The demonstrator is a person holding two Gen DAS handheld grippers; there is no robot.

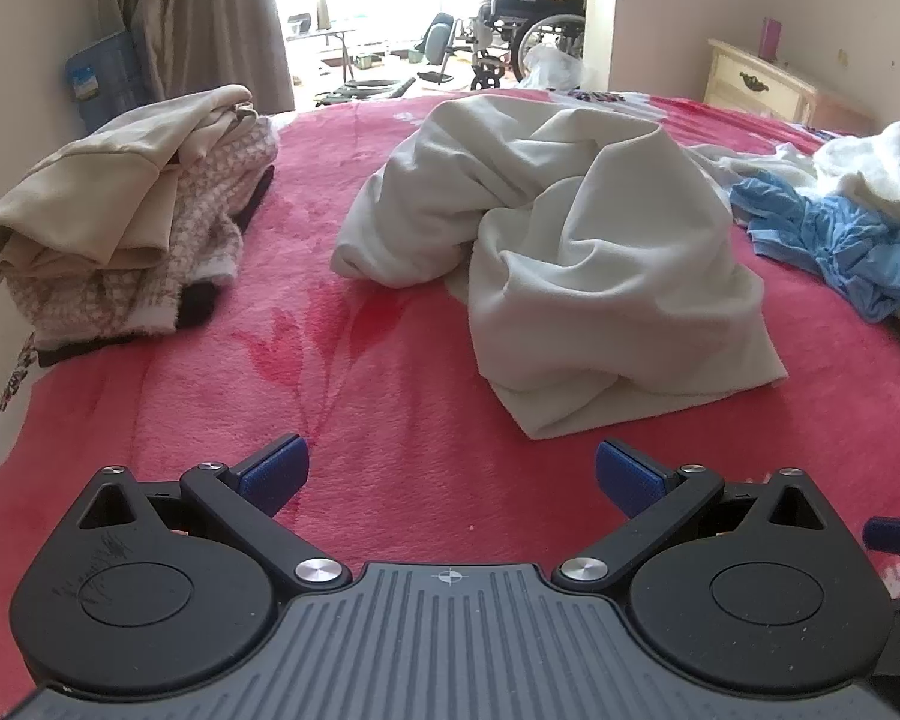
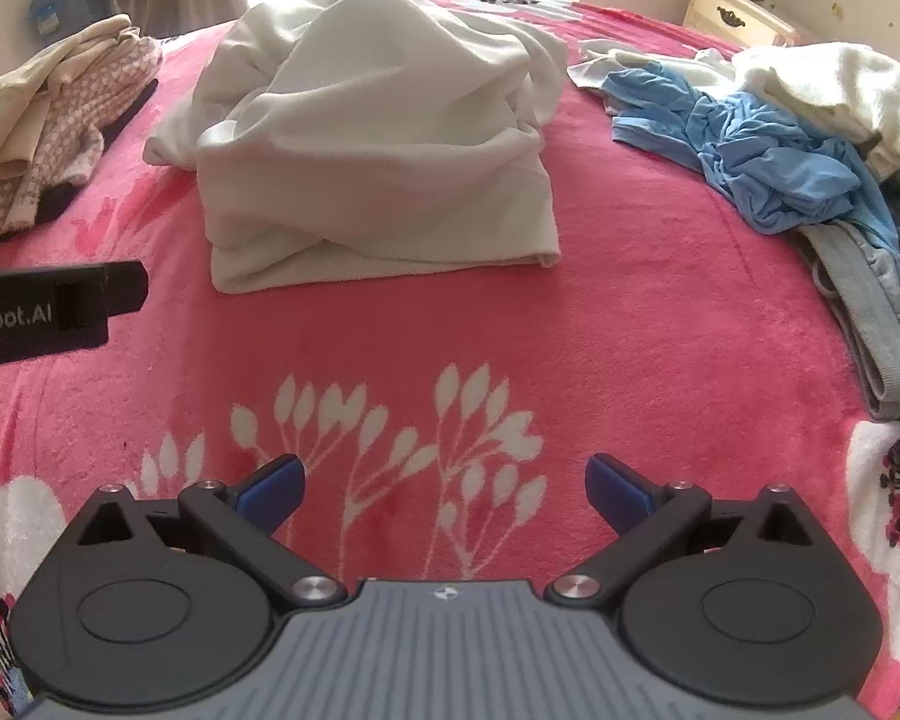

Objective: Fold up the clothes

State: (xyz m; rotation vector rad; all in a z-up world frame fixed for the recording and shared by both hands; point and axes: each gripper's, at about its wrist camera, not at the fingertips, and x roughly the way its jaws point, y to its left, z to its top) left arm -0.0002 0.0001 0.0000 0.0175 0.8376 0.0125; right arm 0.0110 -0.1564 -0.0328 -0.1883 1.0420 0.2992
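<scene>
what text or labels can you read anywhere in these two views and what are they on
"Robot.AI" stands in white on the black body of the left gripper, at the left edge of the right wrist view; the edge may cut off its start.
Dark print on the far end of the pink blanket: too blurred to read.
Blue board by the curtain: nothing legible.

A pink floral blanket (image 2: 630,330) covers the bed. On it lie a crumpled white garment (image 2: 378,138), folded beige clothes (image 1: 120,222) and a blue-and-white heap (image 2: 780,138).
</scene>
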